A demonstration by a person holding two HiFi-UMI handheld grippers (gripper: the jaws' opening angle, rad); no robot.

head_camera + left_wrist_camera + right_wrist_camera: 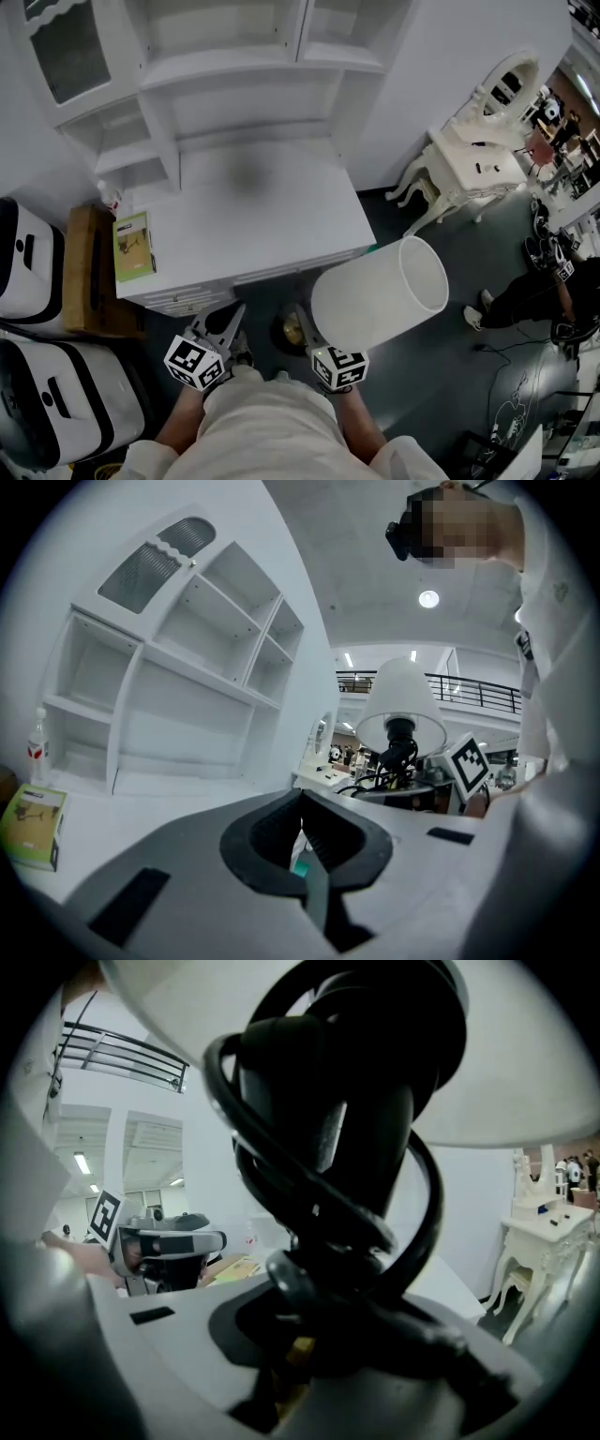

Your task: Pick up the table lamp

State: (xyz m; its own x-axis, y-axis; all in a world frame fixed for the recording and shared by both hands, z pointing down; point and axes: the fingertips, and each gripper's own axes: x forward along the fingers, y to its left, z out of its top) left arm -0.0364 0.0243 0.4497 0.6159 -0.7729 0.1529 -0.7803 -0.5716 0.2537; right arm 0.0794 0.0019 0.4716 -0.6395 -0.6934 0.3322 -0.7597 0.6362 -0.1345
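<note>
Count: one table lamp (380,295), two grippers, one green box (133,246) on the white tabletop (272,220), one small bottle (111,197) near that box, and two white cases (28,258) at the left. Head view shows the lamp clear of the tabletop, just off its near edge. The lamp is tilted, with the shade's open end facing up and to the right. Right gripper view alone shows the grip: the fingers of the right gripper (300,1335) are clamped on the lamp's black stem, which has a black cord coiled round it. Left gripper view shows the left gripper (302,841) with fingers together and nothing between them, and the lamp at its right. Both grippers sit side by side close in front of the person's torso, pointing toward the tabletop.
</note>
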